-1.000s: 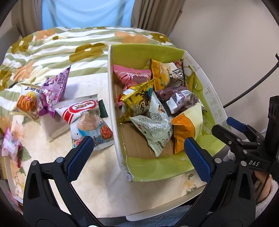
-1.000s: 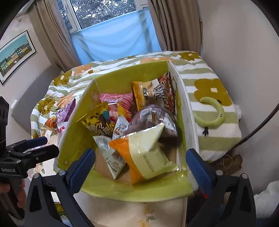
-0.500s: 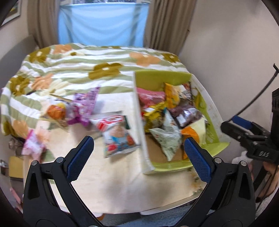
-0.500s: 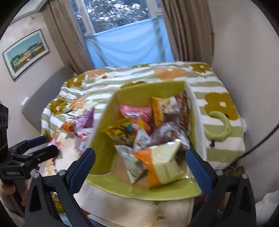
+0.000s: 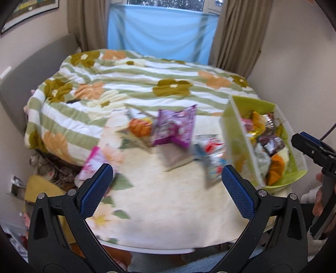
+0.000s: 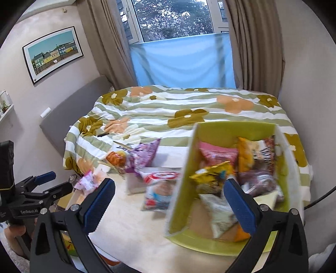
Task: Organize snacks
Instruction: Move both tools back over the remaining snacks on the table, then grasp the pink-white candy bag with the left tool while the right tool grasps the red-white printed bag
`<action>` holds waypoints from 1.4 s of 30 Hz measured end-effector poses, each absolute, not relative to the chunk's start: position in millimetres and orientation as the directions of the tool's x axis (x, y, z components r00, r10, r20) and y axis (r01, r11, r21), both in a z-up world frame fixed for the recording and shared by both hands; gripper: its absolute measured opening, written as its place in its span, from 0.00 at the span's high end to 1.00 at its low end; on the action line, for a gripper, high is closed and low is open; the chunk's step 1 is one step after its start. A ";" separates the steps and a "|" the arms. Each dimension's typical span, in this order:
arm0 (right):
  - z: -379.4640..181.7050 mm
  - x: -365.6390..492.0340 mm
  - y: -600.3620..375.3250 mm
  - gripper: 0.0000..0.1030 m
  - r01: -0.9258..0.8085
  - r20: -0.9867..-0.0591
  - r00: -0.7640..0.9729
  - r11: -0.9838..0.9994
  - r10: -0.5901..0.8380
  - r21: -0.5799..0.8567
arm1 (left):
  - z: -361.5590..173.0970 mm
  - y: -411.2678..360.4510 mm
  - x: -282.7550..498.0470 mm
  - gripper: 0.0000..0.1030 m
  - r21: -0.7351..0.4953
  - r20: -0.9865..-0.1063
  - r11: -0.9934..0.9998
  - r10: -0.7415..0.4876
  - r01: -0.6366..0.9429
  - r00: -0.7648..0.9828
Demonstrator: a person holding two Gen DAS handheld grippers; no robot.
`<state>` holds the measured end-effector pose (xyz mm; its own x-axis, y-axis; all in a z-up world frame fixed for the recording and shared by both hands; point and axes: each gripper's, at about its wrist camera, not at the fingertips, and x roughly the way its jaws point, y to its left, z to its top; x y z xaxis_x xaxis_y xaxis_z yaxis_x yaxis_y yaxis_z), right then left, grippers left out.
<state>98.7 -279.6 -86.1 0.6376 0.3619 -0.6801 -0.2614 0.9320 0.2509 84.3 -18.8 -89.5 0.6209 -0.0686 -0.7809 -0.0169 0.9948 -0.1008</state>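
Pulled back since earlier, both grippers' fingers point(image 5: 96, 189) gape empty; blurred, seemingly red-white snack packet point(image 6: 159, 189) lies well ahead between them.

Both cameras sit low at the near edge of the table point(image 5: 168, 210) and look across it to the far bed point(image 6: 189, 109) and window point(image 6: 172, 19). The left wrist view looks from the left, with the green box point(image 5: 233, 134) far to its right, and the right wrist view is nearer that green box point(image 6: 182, 178). Both views share the loose snack bags, like the purple bag point(image 5: 174, 126) point(image 6: 145, 155), and each one sees the other gripper at its edge.
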 end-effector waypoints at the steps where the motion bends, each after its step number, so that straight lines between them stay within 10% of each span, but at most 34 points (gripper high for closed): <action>1: -87.7 99.5 -268.4 0.00 -0.257 -0.684 0.636 0.933 0.359 0.251 | -92.4 -4.8 86.3 0.01 -0.100 -0.786 0.995 -0.070 -0.016 0.614; 31: -188.8 130.4 -141.9 0.00 0.048 -0.858 0.503 0.987 0.110 0.155 | -281.5 73.1 170.8 0.01 0.289 -0.890 0.910 0.141 0.296 0.434; 42: -204.0 150.1 -148.8 0.00 0.027 -0.876 0.469 0.989 0.115 0.144 | -291.2 64.4 183.5 0.31 0.305 -0.898 0.900 0.163 0.312 0.409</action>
